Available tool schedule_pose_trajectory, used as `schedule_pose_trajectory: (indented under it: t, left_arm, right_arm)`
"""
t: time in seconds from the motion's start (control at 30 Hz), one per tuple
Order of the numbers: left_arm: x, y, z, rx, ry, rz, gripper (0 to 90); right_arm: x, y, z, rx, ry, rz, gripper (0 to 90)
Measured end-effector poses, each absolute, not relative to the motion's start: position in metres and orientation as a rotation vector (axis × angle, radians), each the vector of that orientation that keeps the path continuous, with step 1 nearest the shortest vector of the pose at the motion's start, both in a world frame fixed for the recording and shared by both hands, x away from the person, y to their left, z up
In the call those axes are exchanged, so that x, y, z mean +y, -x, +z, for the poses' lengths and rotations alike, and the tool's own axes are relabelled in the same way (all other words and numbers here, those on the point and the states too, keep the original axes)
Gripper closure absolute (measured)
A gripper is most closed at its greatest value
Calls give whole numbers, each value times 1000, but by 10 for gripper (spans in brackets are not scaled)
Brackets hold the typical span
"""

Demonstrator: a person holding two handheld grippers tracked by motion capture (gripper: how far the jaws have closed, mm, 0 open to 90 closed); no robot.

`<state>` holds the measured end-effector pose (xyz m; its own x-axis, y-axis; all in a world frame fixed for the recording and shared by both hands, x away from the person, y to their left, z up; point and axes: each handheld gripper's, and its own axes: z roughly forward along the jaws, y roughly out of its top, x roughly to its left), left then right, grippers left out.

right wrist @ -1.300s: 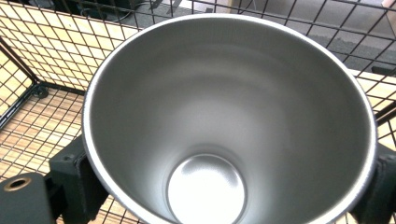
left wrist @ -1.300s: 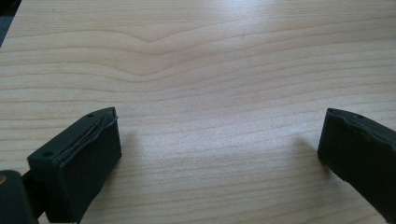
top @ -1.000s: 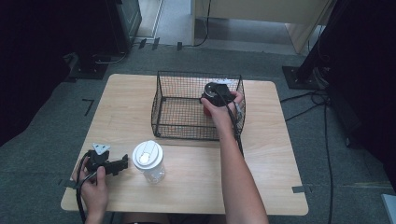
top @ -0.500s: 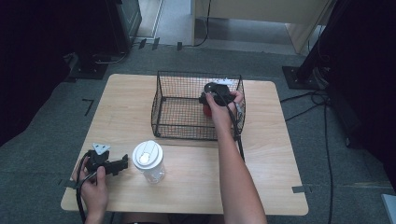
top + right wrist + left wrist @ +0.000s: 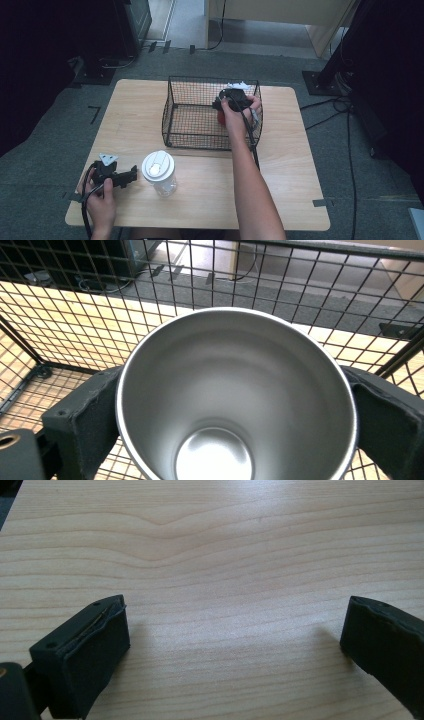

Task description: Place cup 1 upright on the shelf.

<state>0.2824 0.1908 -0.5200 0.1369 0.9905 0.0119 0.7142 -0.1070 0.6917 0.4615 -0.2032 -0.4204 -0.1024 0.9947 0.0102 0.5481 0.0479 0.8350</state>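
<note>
A steel cup (image 5: 235,390), red on the outside (image 5: 220,118), stands inside the black wire basket (image 5: 212,79) near its right wall. My right gripper (image 5: 237,400) reaches down into the basket (image 5: 75,315) from above (image 5: 231,100). Its jaws have just been opening and now flank the cup's rim closely on both sides, with no firm press that I can make out. At the table's front left, my left gripper (image 5: 131,173) lies level on the wood. Its jaws (image 5: 235,630) stand wide open with only bare tabletop (image 5: 225,555) between them.
A clear jar with a white lid (image 5: 158,169) stands upright just right of the left gripper. Something white (image 5: 238,83) lies at the basket's far right corner. The right gripper's cable trails along the forearm (image 5: 252,150). Grey floor surrounds the wooden table (image 5: 295,165).
</note>
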Motion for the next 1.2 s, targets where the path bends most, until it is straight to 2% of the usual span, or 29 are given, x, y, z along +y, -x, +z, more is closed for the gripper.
schedule_pose_trajectory:
  t: [0.63,1.2]
  left_arm:
    - [191,-282,-520,1632,-1882,669,0]
    - [191,-282,-520,1632,-1882,669,0]
  right_arm:
    - [-202,-457,-395,1685,-1533,983,44]
    - [-198,-423,-379,1735,-1449,1080,58]
